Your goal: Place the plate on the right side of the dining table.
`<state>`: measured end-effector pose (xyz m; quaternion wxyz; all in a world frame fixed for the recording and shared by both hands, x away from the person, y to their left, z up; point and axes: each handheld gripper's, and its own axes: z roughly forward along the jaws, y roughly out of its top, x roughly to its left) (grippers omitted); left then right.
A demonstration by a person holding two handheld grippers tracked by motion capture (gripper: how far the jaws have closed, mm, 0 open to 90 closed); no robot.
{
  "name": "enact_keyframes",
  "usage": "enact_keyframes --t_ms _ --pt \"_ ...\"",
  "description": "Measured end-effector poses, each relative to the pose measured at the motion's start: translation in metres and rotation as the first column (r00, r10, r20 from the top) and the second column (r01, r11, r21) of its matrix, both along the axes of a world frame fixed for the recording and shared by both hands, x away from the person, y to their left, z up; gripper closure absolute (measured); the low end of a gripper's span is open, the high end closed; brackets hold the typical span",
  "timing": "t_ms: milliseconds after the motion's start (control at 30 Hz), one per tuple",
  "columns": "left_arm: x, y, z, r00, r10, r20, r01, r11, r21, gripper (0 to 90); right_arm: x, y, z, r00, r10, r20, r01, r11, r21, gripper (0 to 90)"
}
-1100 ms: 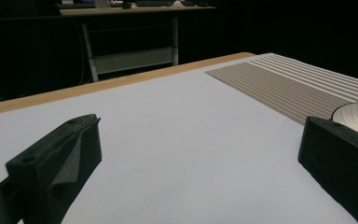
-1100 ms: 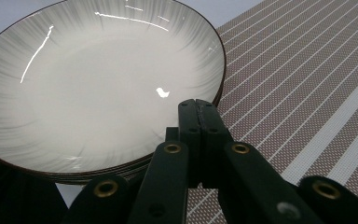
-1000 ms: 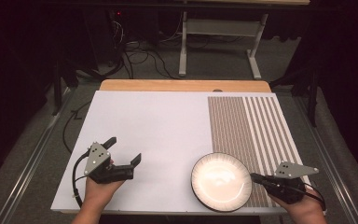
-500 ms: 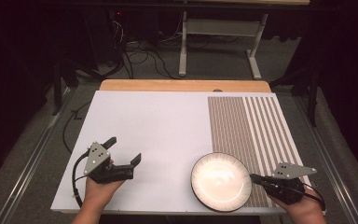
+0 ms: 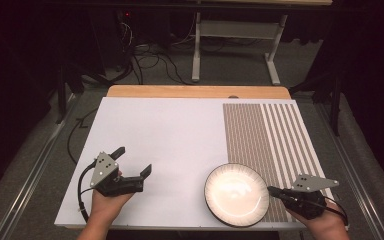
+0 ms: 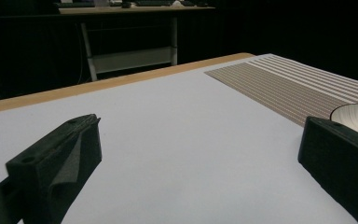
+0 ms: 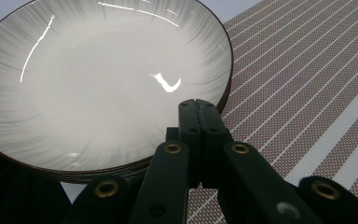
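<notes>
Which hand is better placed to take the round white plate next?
The right: its tool, jaws shut, sits at the rim of the round white plate with dark edge. The left tool is open, farther away on the white board.

High view sits above the near edge, looking forward and down over the whole table (image 5: 180, 135). Left gripper view skims low across it toward the far side; right gripper view is right up on the plate (image 7: 98, 79), which all three catch.

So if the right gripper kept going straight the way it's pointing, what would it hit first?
Most likely the plate: the shut right gripper points at its near rim, tips about touching it, though contact is hard to judge.
</notes>
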<state>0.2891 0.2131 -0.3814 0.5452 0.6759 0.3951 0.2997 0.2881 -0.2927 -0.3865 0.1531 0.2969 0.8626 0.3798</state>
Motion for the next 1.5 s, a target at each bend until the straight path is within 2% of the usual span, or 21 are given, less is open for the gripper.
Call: enact_keyframes --t_ms 500,900,1200,1500 --pt "0.0 0.0 0.001 1.0 -0.002 0.001 0.002 1.0 0.0 0.2 0.0 0.0 0.0 1.0 -0.001 -0.005 0.001 1.0 0.006 90.0" --pt "-0.001 0.002 0.001 1.0 -0.002 0.002 0.002 1.0 -0.003 0.2 0.0 0.014 -0.004 0.999 0.041 -0.019 -0.041 0.999 -0.007 90.0" --pt "0.0 0.001 0.001 0.9999 -0.01 -0.005 0.01 0.9999 -0.008 0.2 0.002 0.018 -0.007 0.9969 0.063 -0.048 -0.062 0.998 0.02 90.0" --pt "0.0 -0.001 0.001 0.9999 -0.015 -0.004 0.015 0.9998 -0.013 0.2 0.002 0.017 -0.007 0.9967 0.063 -0.051 -0.062 0.998 0.025 90.0"
